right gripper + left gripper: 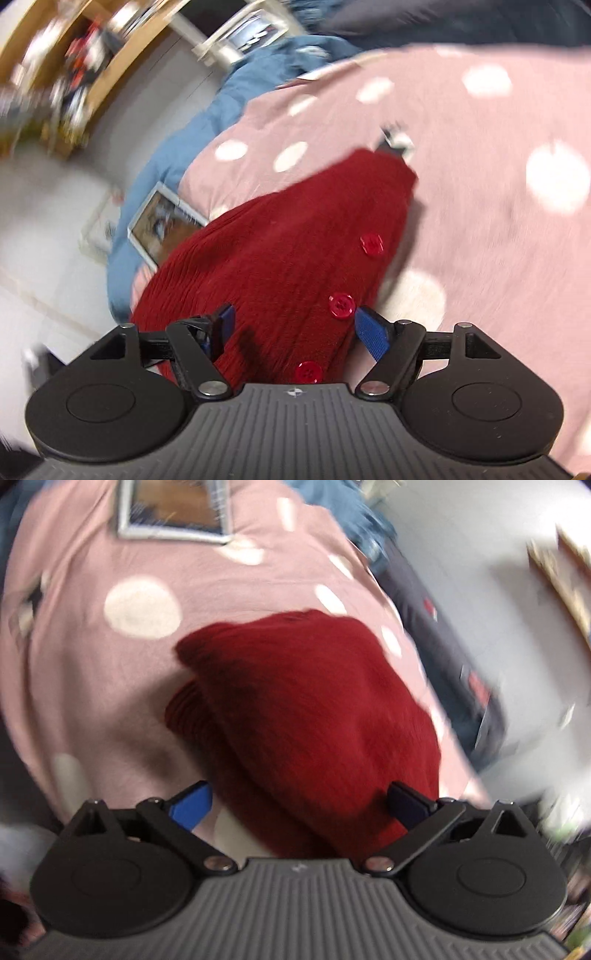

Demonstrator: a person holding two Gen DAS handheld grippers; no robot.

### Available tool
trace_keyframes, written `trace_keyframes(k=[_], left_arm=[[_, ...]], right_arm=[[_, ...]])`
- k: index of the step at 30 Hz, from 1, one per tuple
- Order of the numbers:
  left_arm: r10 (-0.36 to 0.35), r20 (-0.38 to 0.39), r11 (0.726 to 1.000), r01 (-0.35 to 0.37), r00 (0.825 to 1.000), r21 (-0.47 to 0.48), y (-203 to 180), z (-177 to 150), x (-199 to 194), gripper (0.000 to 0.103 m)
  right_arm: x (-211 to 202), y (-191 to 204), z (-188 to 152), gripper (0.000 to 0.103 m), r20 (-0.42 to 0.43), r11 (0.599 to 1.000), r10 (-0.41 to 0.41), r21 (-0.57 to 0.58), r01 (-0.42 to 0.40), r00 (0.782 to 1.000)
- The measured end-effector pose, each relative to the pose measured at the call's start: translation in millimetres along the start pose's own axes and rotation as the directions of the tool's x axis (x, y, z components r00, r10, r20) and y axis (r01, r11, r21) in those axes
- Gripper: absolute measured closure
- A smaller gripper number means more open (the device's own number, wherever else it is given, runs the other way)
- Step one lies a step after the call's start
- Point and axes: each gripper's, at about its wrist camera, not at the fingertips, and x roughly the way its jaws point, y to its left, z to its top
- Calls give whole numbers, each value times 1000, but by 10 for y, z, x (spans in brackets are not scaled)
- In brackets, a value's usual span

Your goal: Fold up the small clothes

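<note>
A small dark red knitted cardigan (306, 716) lies folded on a pink bedspread with white dots (110, 686). My left gripper (299, 805) hangs just above its near edge, jaws wide apart, nothing pinched between them. In the right wrist view the same cardigan (280, 258) shows a row of red buttons (341, 304) along its right edge. My right gripper (295, 325) stands open over its near end, and the pads do not press on the knit. Both views are blurred by motion.
A framed picture (173, 509) lies on the bedspread beyond the cardigan, also seen as a framed picture (162, 229) in the right wrist view. Blue bedding (207, 122) hangs off the bed's edge. A wooden shelf (70, 62) with clutter stands across the pale floor (44, 229).
</note>
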Motion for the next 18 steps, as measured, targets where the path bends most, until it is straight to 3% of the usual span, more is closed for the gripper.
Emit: trace_keyframes(k=[3, 5, 9, 12, 18], left_arm=[[99, -106, 985, -82, 989, 153, -345, -50, -114, 0], [137, -141, 961, -97, 980, 260, -585, -134, -177, 0], [236, -201, 869, -114, 951, 482, -1022, -280, -164, 0], [270, -233, 825, -100, 934, 556, -1154, -266, -94, 0], [316, -295, 787, -75, 902, 613, -1213, -240, -84, 0]], right_arm=[[-205, 269, 101, 0, -62, 981, -81, -180, 69, 995], [-294, 447, 143, 0, -107, 954, -108, -292, 73, 988], [-312, 705, 213, 0, -161, 885, -215, -449, 122, 963], [-214, 762, 296, 0, -182, 845, -296, -509, 167, 938], [45, 843, 362, 0, -259, 808, -360, -567, 161, 896]])
